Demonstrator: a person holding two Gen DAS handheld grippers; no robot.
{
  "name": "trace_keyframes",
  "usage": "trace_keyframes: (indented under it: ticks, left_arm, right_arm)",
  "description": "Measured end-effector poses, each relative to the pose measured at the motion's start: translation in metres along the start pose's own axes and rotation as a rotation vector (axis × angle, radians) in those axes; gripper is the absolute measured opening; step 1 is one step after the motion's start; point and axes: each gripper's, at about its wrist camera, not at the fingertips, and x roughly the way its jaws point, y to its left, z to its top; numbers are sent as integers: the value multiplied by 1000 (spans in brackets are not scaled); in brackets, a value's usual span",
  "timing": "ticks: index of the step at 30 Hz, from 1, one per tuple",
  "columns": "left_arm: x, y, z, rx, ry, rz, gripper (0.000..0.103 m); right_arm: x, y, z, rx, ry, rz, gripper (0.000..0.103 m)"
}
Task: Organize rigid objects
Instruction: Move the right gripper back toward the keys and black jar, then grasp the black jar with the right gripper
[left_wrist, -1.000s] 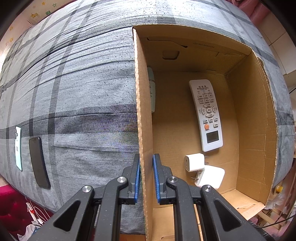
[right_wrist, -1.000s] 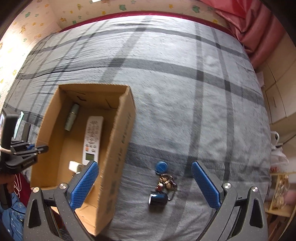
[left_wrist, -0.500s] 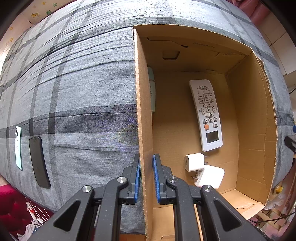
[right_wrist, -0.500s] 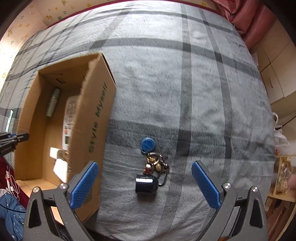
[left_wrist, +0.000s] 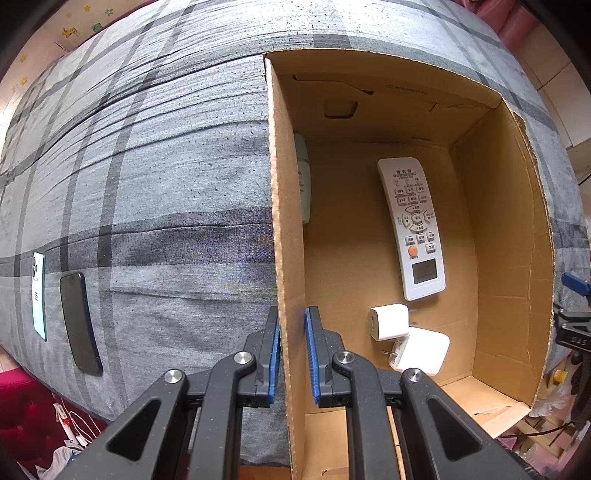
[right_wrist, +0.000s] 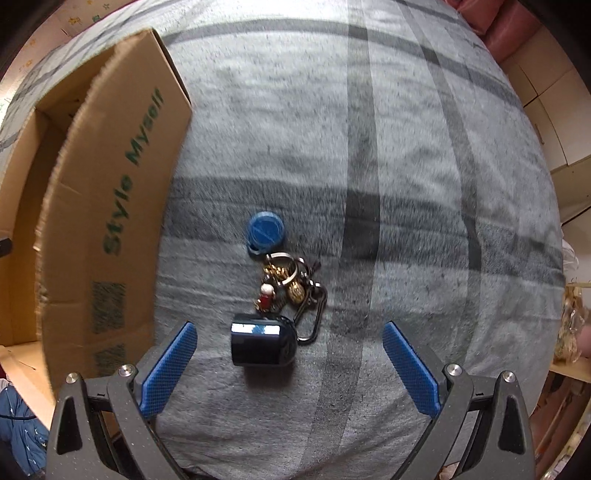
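My left gripper is shut on the left wall of an open cardboard box that lies on a grey plaid bed. Inside the box lie a white remote, two white chargers and a pale green tube against the wall. My right gripper is open and empty, just above a key bunch with a blue round tag and a dark fob. The fob lies between the fingers. The box stands left of the keys.
Two phones, one black and one pale green, lie on the bed left of the box near the edge. Cupboards and red curtains stand beyond the bed on the right.
My right gripper has moved right and down, from over the box to close above the key bunch, which now looks larger. The left gripper has not moved.
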Motion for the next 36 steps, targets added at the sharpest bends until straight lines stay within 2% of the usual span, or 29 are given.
trace_keyframes:
  ticks: [7, 12, 15, 18, 20, 36]
  left_arm:
    - [-1, -1, 0, -1, 0, 1, 13]
    - [0, -1, 0, -1, 0, 2, 13]
    - [0, -1, 0, 0, 1, 2, 13]
    - [0, 0, 0, -1, 1, 2, 13]
    - [-1, 0, 0, -2, 0, 1, 13]
    - [0, 0, 0, 0, -1, 3, 13]
  right_arm:
    - [23, -3, -11, 29, 52, 9, 102]
    - [29, -6, -14, 39, 54, 21, 101]
    - [31, -9, -13, 52, 63, 39, 88]
    - [34, -10, -9, 71, 86, 75, 68]
    - [36, -10, -9, 73, 95, 90, 43]
    - [7, 1, -1, 48, 53, 67, 42]
